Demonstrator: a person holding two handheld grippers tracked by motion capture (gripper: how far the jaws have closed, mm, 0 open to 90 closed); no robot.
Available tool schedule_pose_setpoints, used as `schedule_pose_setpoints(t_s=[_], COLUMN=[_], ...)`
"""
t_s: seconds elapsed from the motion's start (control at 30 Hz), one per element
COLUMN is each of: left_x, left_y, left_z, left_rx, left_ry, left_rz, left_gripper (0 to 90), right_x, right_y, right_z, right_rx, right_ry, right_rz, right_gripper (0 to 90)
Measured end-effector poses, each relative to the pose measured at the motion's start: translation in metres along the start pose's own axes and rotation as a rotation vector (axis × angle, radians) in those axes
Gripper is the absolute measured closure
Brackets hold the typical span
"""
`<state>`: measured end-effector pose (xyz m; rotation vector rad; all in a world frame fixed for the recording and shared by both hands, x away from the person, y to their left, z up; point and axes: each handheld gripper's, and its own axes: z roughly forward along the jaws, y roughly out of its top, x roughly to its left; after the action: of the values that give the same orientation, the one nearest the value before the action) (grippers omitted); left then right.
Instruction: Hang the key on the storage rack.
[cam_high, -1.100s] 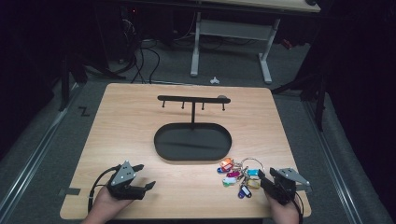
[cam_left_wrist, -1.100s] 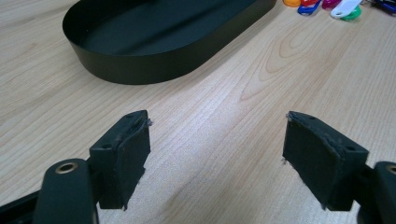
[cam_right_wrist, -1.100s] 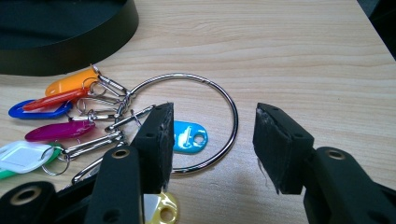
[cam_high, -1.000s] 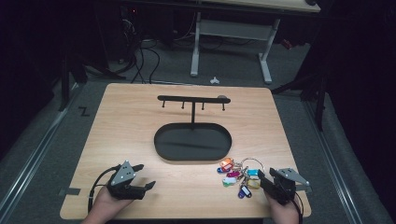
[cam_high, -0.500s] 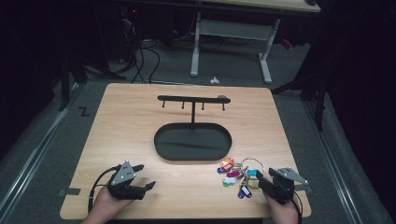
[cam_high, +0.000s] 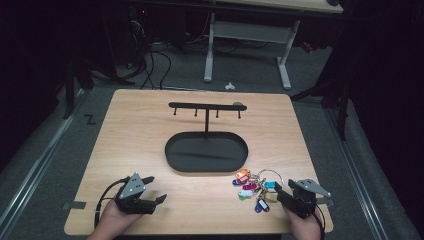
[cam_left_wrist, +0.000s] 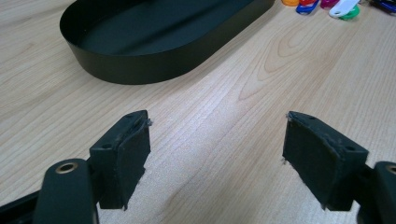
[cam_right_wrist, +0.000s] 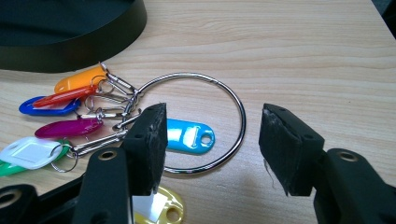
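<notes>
A large metal key ring (cam_right_wrist: 212, 122) with several coloured plastic tags (cam_right_wrist: 70, 112) lies on the wooden table (cam_high: 150, 130), right of the black oval tray (cam_high: 206, 152). In the high view the bunch of tags (cam_high: 252, 186) sits at the front right. My right gripper (cam_high: 281, 195) (cam_right_wrist: 212, 144) stands open just behind the ring, its jaws either side of the ring's near edge, a blue tag (cam_right_wrist: 189, 136) beside the left jaw. My left gripper (cam_high: 156, 191) (cam_left_wrist: 215, 154) rests open at the front left over bare wood, nothing between its jaws.
A black T-shaped hanger stand (cam_high: 206, 107) with small hooks rises from the tray's far side. The tray wall (cam_left_wrist: 140, 65) lies ahead of the left gripper. Table edges are close behind both hands; desk legs and cables stand beyond the far edge.
</notes>
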<state>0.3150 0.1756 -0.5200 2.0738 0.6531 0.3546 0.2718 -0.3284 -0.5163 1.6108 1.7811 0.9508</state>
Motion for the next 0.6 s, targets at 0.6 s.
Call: schedule_pose_setpoints(t_s=[0.6], left_x=[0.000], left_y=[0.001], left_z=[-0.001], left_rx=[-0.007], left_ry=[-0.009], left_rz=[0.002], left_gripper=[24.1], right_x=[0.005], right_y=[0.011], right_z=[-0.006], right_rx=[0.065], right_ry=[-0.019], right_rz=[-0.050], right_gripper=[47.3])
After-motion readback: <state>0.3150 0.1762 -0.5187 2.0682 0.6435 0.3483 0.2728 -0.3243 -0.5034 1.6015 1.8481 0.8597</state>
